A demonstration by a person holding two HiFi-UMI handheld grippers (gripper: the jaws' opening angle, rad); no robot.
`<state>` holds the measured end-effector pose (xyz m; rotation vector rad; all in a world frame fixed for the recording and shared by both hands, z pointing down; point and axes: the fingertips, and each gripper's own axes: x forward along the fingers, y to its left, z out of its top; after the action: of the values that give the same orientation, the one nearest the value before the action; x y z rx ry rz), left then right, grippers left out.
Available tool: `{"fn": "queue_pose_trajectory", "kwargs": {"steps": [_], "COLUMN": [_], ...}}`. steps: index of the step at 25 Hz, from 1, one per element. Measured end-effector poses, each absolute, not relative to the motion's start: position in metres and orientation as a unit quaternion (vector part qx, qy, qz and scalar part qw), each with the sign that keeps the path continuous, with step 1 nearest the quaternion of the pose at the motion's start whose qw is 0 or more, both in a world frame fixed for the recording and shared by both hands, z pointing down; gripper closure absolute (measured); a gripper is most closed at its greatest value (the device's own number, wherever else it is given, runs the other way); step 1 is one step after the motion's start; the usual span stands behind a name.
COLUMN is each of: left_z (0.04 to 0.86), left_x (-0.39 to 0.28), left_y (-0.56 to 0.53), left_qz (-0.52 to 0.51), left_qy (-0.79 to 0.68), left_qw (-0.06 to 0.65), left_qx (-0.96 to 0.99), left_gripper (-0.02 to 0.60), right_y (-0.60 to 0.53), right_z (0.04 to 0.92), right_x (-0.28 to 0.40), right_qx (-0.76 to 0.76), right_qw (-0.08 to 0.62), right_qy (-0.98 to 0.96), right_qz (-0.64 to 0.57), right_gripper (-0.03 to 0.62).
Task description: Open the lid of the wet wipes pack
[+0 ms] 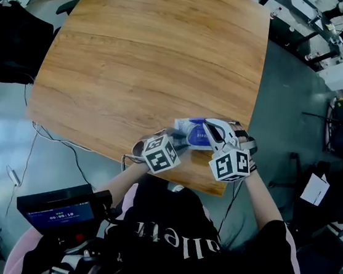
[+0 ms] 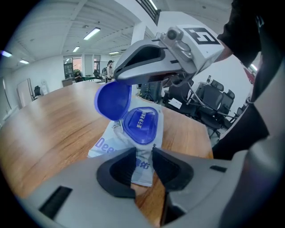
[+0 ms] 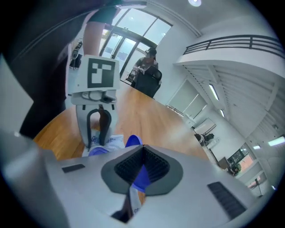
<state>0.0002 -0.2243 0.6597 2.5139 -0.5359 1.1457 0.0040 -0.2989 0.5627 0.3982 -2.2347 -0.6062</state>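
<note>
Wet wipes pack (image 2: 107, 142) lies at the wooden table's (image 2: 53, 120) near edge, its end pinched in the left gripper's (image 2: 143, 162) narrow jaws, while the right gripper (image 3: 142, 167) clamps the raised blue lid (image 2: 113, 101); risk: a harder pull could slip the lid free or drag the pack loose.

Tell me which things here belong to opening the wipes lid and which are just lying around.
In the job: wet wipes pack, its blue lid, left gripper clamping the pack, right gripper pinching the lid.
Lying about: black bag, screen unit, white paper, floor cable.
</note>
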Motion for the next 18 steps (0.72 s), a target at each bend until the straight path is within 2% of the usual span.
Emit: {"fn": "queue_pose_trajectory", "kwargs": {"steps": [18], "left_z": [0.660], "left_x": [0.005], "left_y": [-0.228], "left_qz": [0.373], "left_qy": [-0.207], "left_qw": [0.180], "left_qx": [0.886], "left_gripper": [0.466], "right_y": [-0.365], "right_z": [0.633], "right_x": [0.008], "right_qx": [0.220], "right_qw": [0.480], "right_qy": [-0.846], "right_qz": [-0.070], "right_gripper": [0.583]}}
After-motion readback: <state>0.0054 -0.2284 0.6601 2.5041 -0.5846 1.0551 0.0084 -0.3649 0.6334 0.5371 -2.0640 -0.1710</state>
